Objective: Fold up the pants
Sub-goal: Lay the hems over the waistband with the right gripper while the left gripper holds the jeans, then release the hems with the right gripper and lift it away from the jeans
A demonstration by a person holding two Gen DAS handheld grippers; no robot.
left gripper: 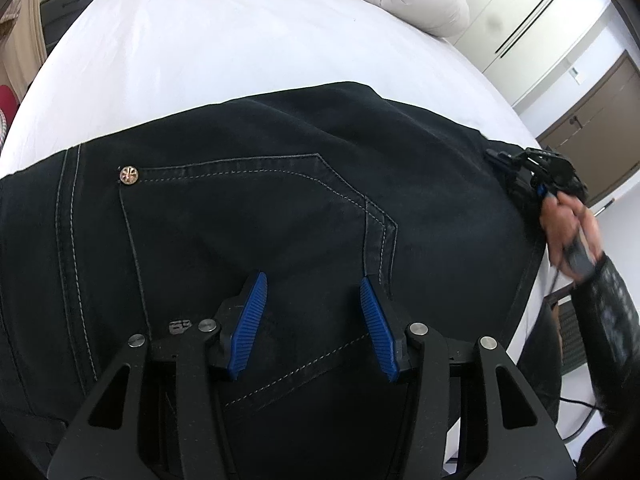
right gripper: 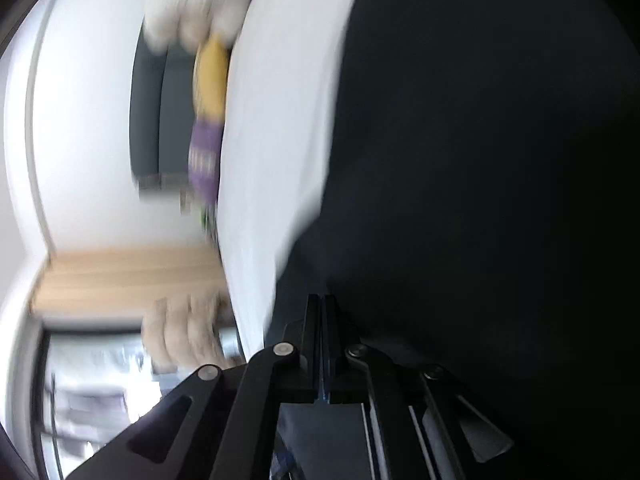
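White sheet covers the bed (left gripper: 224, 44), bare beyond the black pants (left gripper: 304, 184) spread at its near edge. Left claw (left gripper: 313, 282) gapes above a back pocket; right claw (right gripper: 323, 300), blurred, pinches the pants' edge.

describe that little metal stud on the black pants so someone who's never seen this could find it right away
On the white bed sheet lie black jeans with pale stitching. Follow the stitched top edge of the back pocket to its left corner, ahead and left of the open left claw. There sits the rivet, the only shiny coppery, flower-patterned dot on the dark fabric.
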